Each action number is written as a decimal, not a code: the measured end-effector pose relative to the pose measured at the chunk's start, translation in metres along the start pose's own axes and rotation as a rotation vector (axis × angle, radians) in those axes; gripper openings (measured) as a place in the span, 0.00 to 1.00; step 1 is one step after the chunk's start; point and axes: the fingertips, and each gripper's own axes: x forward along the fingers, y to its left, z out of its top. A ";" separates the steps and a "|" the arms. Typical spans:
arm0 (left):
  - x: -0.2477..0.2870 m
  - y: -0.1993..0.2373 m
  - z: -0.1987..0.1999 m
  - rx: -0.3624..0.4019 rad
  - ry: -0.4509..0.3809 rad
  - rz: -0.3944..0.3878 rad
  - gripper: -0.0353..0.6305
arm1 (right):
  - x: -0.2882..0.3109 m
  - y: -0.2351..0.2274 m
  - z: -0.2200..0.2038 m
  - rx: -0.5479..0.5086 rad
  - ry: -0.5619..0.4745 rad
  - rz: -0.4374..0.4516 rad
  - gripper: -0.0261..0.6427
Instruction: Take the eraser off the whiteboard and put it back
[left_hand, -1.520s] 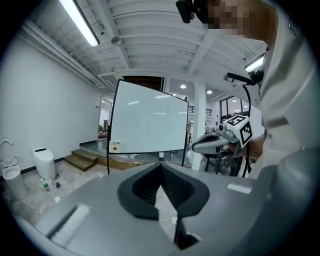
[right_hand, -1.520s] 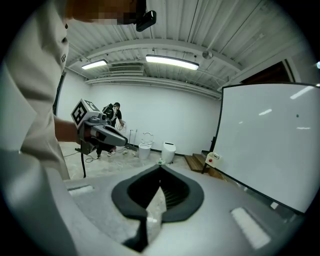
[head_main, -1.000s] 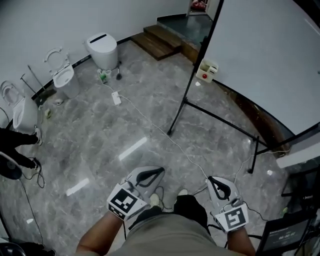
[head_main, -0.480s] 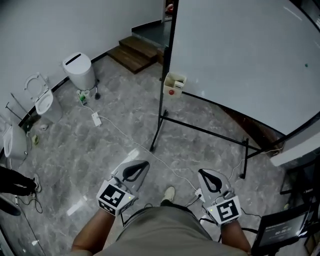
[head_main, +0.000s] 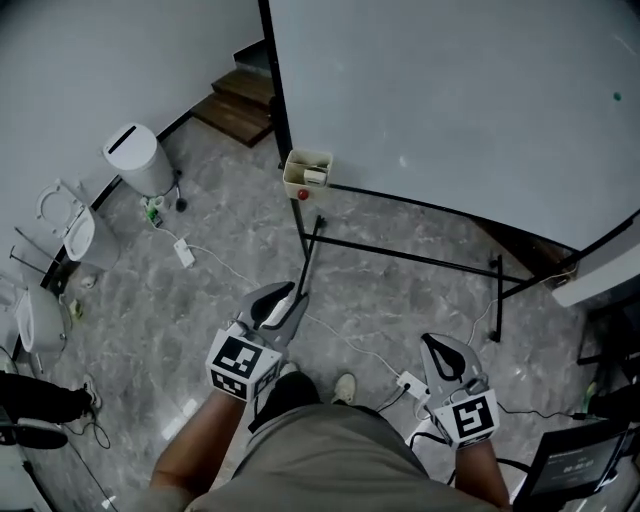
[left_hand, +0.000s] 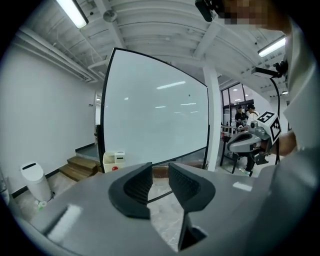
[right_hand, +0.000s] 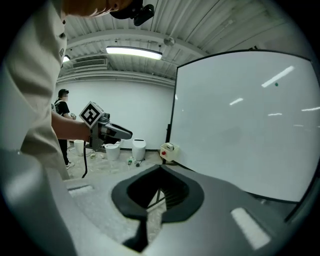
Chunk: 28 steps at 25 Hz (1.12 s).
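A large whiteboard (head_main: 450, 90) on a black stand fills the upper right of the head view. A cream box (head_main: 307, 173) with a red dot hangs at its lower left corner and holds a pale block; I cannot tell whether that block is the eraser. The board (left_hand: 150, 120) and the box (left_hand: 114, 161) lie ahead of my left gripper (left_hand: 160, 172). Its jaws are opening, with only floor showing between them. It is held out low at the left (head_main: 283, 298). My right gripper (head_main: 441, 347) is shut and empty, and the board (right_hand: 240, 125) and box (right_hand: 170, 151) show beyond it (right_hand: 161, 167).
The stand's black floor bars (head_main: 400, 255) run across in front of me. A white cable and power strip (head_main: 412, 381) lie on the grey marble floor. A white bin (head_main: 135, 158), toilet bowls (head_main: 70, 225) and wooden steps (head_main: 235, 105) are at the left. A dark frame (head_main: 575, 465) stands at the lower right.
The whiteboard and its box have slid left and come nearer as I walked towards them. The left gripper has reached further forward and its jaws have parted. The right gripper stays shut.
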 end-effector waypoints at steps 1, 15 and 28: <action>0.013 0.005 0.002 0.004 0.003 -0.006 0.22 | 0.003 -0.009 -0.002 -0.001 0.006 -0.018 0.04; 0.165 0.138 0.012 0.055 0.030 0.071 0.36 | 0.084 -0.069 0.032 0.006 0.047 -0.171 0.04; 0.262 0.194 -0.021 0.039 0.066 0.154 0.52 | 0.127 -0.081 0.035 0.016 0.149 -0.257 0.04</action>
